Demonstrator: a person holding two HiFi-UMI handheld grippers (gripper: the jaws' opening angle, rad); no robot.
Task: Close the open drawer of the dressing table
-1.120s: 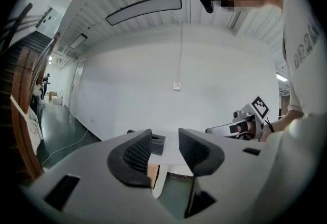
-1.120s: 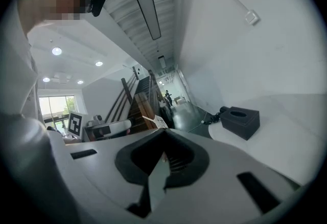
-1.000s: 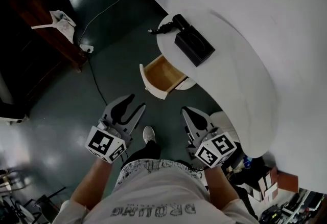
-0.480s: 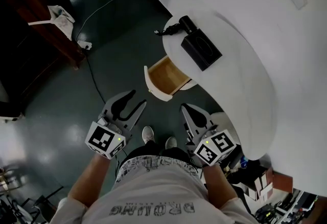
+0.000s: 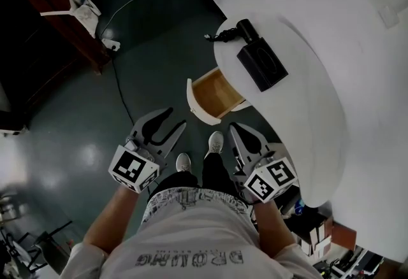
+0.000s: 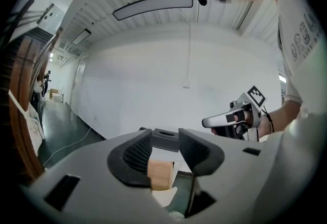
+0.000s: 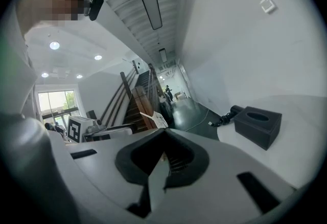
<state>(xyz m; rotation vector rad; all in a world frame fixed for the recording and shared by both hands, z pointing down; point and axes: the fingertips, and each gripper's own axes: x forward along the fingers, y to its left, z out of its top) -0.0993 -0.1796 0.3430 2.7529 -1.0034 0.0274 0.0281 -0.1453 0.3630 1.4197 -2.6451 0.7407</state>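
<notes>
**Left gripper spread, right gripper pinched, drawer untouched**

The left gripper [image 6: 165, 138] holds its two dark ribbed jaws apart with nothing between them. Through the gap shows the pale wood of the drawer. The right gripper [image 7: 163, 133] has its jaw tips brought together on nothing. Both hang at the person's waist, near the drawer but clear of it.

The shallow drawer with a white front and a bare wooden inside [image 5: 215, 93] stands pulled out from under the rim of the white, round-edged dressing table [image 5: 299, 99], over the dark green floor [image 5: 95, 125]. A black box with a slot in its top [image 5: 261, 64] sits on the table above it. As far as the head view shows, the drawer is empty.

In the head view its sliding axis runs from the table at the upper right down to the lower left, toward the person's feet. The white front panel [image 5: 196, 104] lies across that line, facing the grippers.

It looks like a light, stiff wooden box that should slide with little force and needs no clamping. The place to take it is probably the flat of the front panel, near its middle, pushed straight along the sliding axis. A push near one end might skew it and make it bind. The closed right tips would give a small, possibly slippery contact on the painted face, so a square approach matters.
</notes>
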